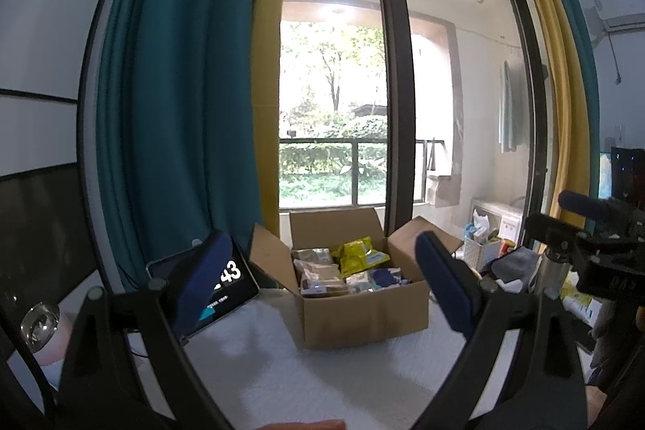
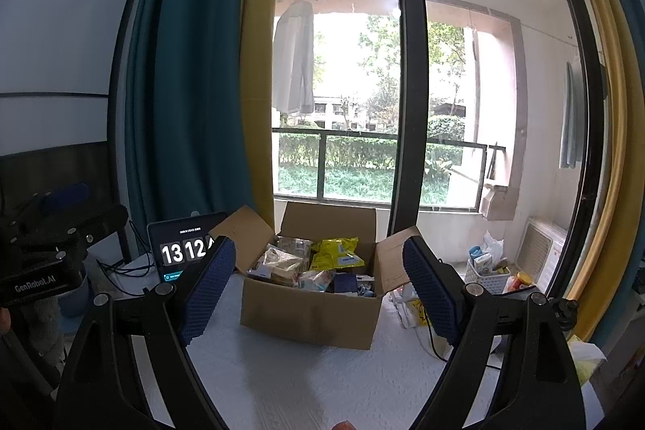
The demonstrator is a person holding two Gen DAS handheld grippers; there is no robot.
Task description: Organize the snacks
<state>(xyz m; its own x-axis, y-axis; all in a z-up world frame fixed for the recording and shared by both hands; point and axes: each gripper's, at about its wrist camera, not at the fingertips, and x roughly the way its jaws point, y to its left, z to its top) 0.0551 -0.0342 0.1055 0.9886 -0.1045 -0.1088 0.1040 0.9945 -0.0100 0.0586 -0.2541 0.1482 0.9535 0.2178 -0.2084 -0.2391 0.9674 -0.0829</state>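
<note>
An open cardboard box (image 1: 363, 313) (image 2: 310, 313) stands on a white textured cloth, its flaps spread. Inside lie several snack packets, among them a yellow bag (image 1: 356, 254) (image 2: 336, 252) and clear and pale wrappers (image 2: 278, 260). My left gripper (image 1: 322, 281) is open, its blue pads (image 1: 201, 277) wide apart, held short of the box with nothing between them. My right gripper (image 2: 318, 285) is open too, blue pads (image 2: 431, 289) either side of the box in view but nearer the camera, holding nothing. The right gripper's body (image 1: 596, 252) shows at the right of the left wrist view.
A tablet showing a clock (image 2: 185, 250) (image 1: 225, 285) leans left of the box. The white cloth (image 2: 306, 381) covers the table. A glass (image 1: 38, 325) sits far left. A white basket (image 2: 487, 275) and loose items lie right. Curtains (image 2: 189, 67) and a large window stand behind.
</note>
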